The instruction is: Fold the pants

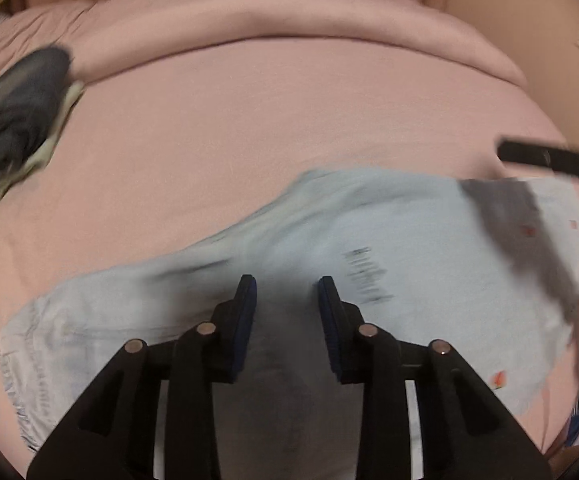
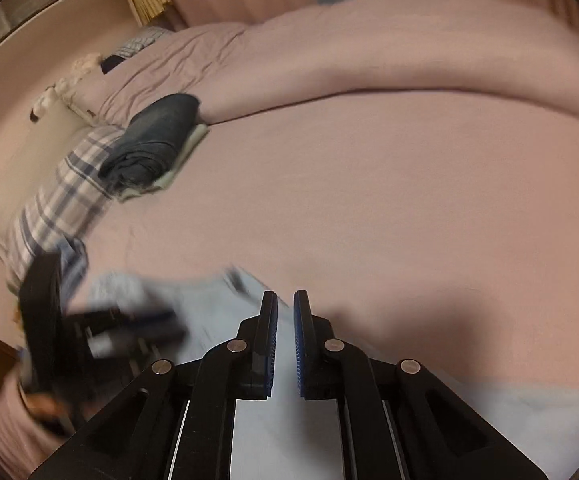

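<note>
Left wrist view: pink bed sheet [image 1: 289, 128] fills most of the frame, with a rolled pink duvet [image 1: 289, 24] across the far side. Light blue pants [image 1: 329, 232] lie spread across the near half of the bed, running from lower left to the right edge; blurred, so seams and a dark printed mark on them are unreadable. Waist versus leg ends: can't tell. The near part of the pants is hidden under the gripper body.

Folded dark garment [image 1: 17, 120] sits far left on the sheet, well apart from the pants, smeared by motion, with a pale layer under it.

Left gripper [image 1: 287, 296] hovers over the pants' middle, jaws narrow but clearly apart. Cloth shows through the gap; whether the pads touch it, can't tell.

The right gripper enters the same view from the right edge as a dark bar, mostly cut off, with a grey smear below it over the pants.

Right wrist view: same sheet and duvet, sharper. Plaid fabric [image 2: 57, 208] at left beside the dark folded garment. The left gripper shows as a black blur low on the left, over the pants.

Right gripper [image 2: 285, 300]: jaws almost together, only a slim slit between the blue pads [image 2: 271, 344]. Pale blue cloth lies below and behind the slit; nothing visibly pinched between the tips.
</note>
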